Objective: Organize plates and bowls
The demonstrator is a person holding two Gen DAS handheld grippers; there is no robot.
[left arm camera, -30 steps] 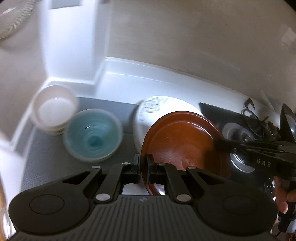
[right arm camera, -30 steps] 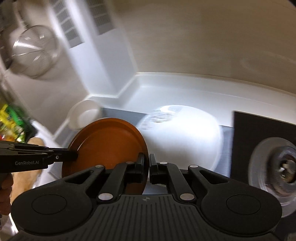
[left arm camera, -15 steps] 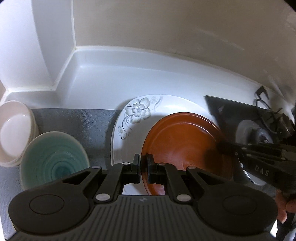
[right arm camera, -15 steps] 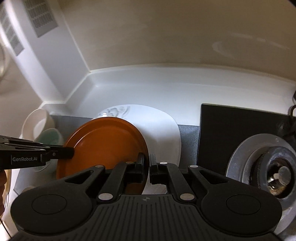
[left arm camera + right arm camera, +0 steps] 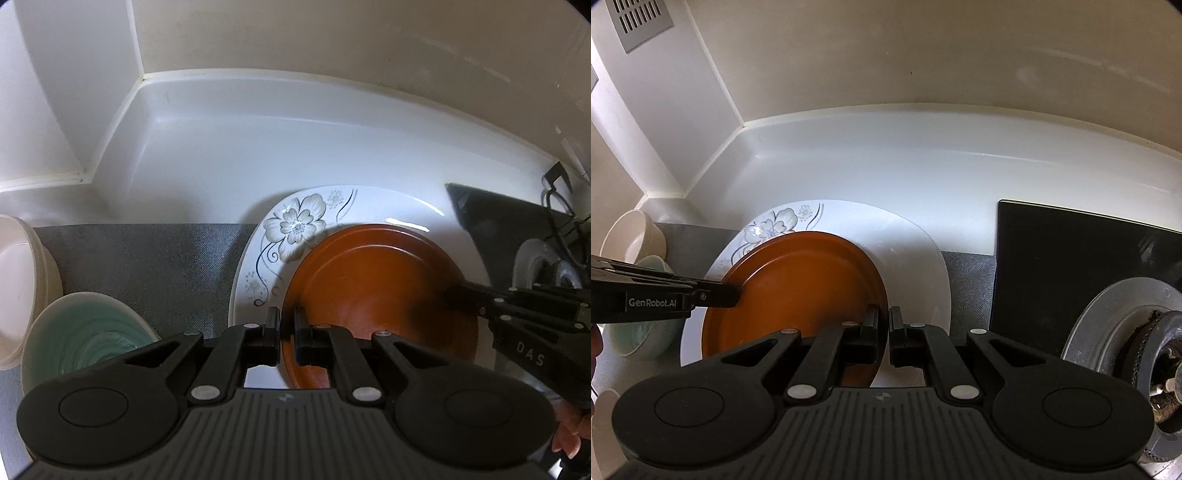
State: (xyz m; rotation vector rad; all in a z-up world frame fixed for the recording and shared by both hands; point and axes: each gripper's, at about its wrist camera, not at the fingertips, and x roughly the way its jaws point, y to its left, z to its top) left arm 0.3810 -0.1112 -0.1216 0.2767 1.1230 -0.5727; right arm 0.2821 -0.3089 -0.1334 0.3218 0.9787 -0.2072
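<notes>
Brown plate [image 5: 376, 291] sits gripped on two opposite edges above a white floral plate [image 5: 295, 225], held between both tools over a grey mat [image 5: 147, 266] on a white counter [image 5: 258, 147]. Left gripper [image 5: 286, 334] is clamped on the brown plate's near-left rim, its fingers pressed close with the rim wedged between them. Right gripper [image 5: 882, 338] pinches the plate's opposite rim the same way, jaws nearly together around the edge. From the left wrist view the right tool reaches in from the right side; from the right wrist view the left tool enters from the left. Brown plate overlaps most of the floral plate, leaving its flower pattern showing at the far-left corner. Whether the two plates touch cannot be told. Left of them stand a teal bowl [image 5: 81, 343] and, just behind it, stacked white bowls [image 5: 18, 280]. A black stove [image 5: 1071, 266] with its burner [image 5: 1145, 343] lies to the right
</notes>
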